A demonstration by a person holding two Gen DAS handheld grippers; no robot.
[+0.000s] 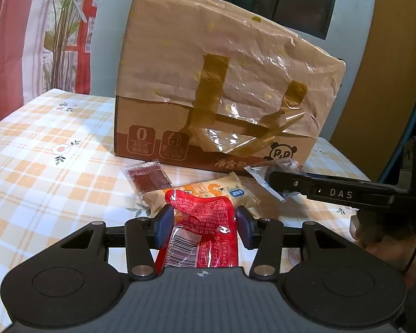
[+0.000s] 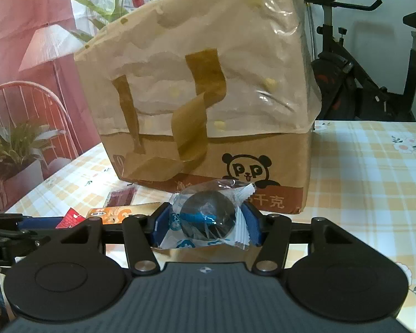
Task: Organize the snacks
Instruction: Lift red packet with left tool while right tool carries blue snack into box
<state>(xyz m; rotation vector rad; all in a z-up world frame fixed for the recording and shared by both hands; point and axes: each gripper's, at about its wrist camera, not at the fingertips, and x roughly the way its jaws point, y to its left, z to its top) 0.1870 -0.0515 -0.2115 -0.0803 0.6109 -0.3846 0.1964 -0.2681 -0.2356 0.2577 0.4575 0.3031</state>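
- Box (image 1: 213, 127) with a plastic bag over it stands at twelve o'clock on the checked tablecloth (image 1: 41, 144).
- Left gripper (image 1: 205, 226) pinches a red packet (image 1: 202, 222).
- Right gripper (image 2: 206, 222) has its jaws half closed around a wrapped dark cookie (image 2: 208, 216).

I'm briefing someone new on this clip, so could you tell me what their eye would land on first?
First, the big cardboard box standing at the back of the checked tablecloth, a crumpled plastic bag draped over it. Next, the bright red snack packet between the pads of the left hand-held gripper in the foreground. To its right, the right hand-held gripper has a dark round cookie in a clear wrapper between its pads.
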